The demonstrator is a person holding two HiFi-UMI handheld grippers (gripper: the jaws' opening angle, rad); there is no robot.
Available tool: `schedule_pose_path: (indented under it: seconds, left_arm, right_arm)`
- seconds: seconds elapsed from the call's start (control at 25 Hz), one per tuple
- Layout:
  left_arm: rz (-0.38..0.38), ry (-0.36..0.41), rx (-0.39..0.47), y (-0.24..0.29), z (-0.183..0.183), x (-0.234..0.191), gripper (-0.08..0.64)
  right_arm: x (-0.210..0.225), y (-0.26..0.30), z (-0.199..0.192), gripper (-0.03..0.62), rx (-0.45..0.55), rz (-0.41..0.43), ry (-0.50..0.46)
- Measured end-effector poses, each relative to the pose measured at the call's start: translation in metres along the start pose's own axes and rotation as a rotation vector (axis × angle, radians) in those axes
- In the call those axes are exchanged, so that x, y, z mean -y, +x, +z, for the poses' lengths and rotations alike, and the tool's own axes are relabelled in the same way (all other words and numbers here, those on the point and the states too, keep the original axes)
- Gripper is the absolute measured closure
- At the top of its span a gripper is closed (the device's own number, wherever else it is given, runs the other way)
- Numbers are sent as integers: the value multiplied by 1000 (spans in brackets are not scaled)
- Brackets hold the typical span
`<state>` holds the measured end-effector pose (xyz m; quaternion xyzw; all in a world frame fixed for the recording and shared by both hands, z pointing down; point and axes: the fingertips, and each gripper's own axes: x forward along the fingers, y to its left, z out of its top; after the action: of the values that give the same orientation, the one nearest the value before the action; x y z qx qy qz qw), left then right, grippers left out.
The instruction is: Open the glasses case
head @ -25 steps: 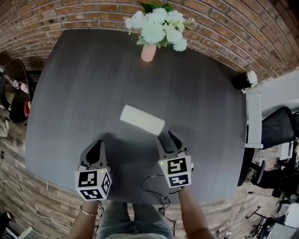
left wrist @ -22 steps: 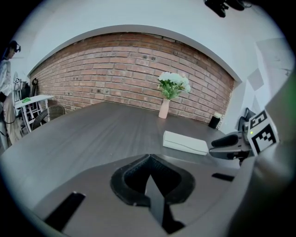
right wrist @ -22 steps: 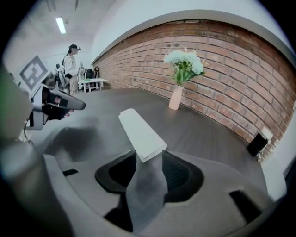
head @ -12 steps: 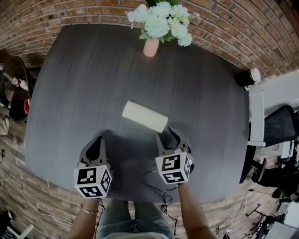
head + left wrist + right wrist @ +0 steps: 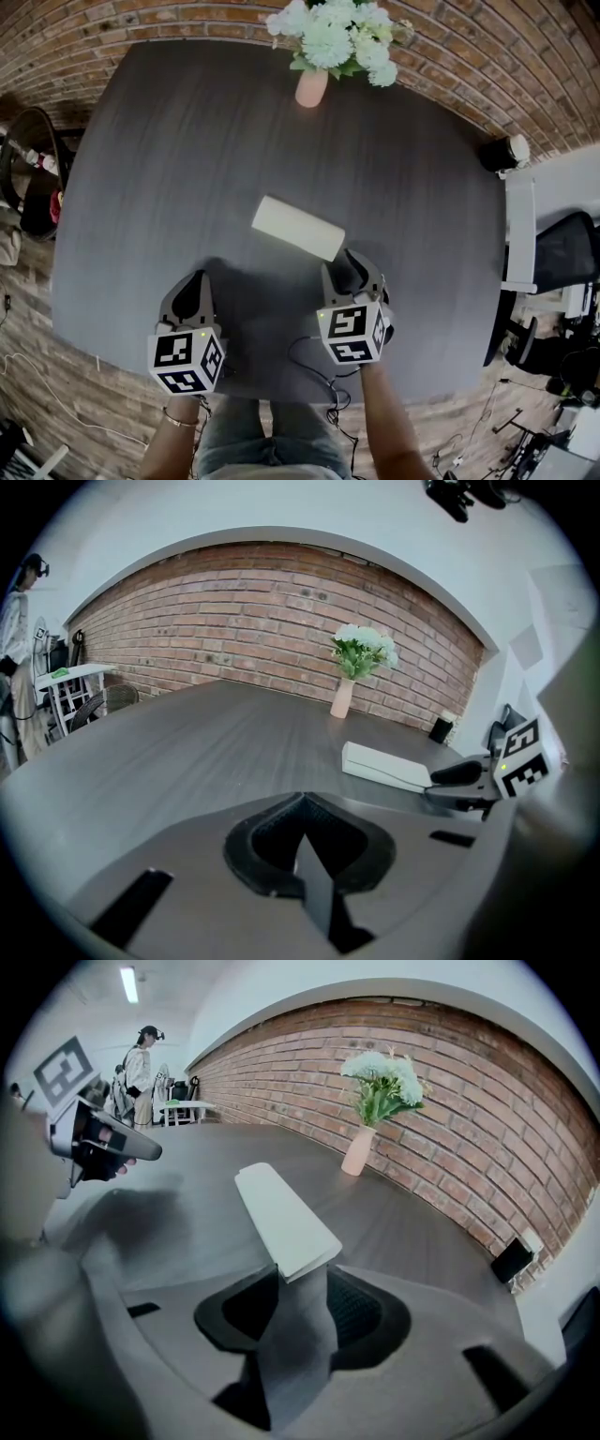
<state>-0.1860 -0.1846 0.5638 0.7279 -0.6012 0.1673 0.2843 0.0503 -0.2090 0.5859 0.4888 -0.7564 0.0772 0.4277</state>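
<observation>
Cream glasses case [image 5: 298, 228] lies shut on dark table [image 5: 169, 141]. Right gripper [image 5: 351, 266] has edged onto its near end; jaws wide, just been closing, not yet pressing, so a grip looks imminent. Left gripper [image 5: 192, 285] waits, tips together, empty.

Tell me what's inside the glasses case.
Nothing inside shows. The white glasses case lies closed on the dark table, so its shell covers whatever it holds.
</observation>
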Motion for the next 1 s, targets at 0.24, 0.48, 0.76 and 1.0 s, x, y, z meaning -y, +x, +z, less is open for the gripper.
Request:
schedule_pose_path:
  seconds: [0.24, 0.48, 0.76, 1.0]
  left_arm:
    - [4, -6, 0, -1, -1, -1, 565]
    - [3, -12, -1, -1, -2, -1, 566]
    - [6, -17, 9, -5, 4, -2, 565]
    - [16, -14, 19, -12, 14, -2, 565]
  right_arm:
    - [1, -1, 0, 430, 9, -8, -2]
    - [1, -2, 3, 430, 21, -12, -5]
    - [12, -9, 14, 430, 45, -28, 5]
    - [37, -12, 35, 434, 113, -70, 51]
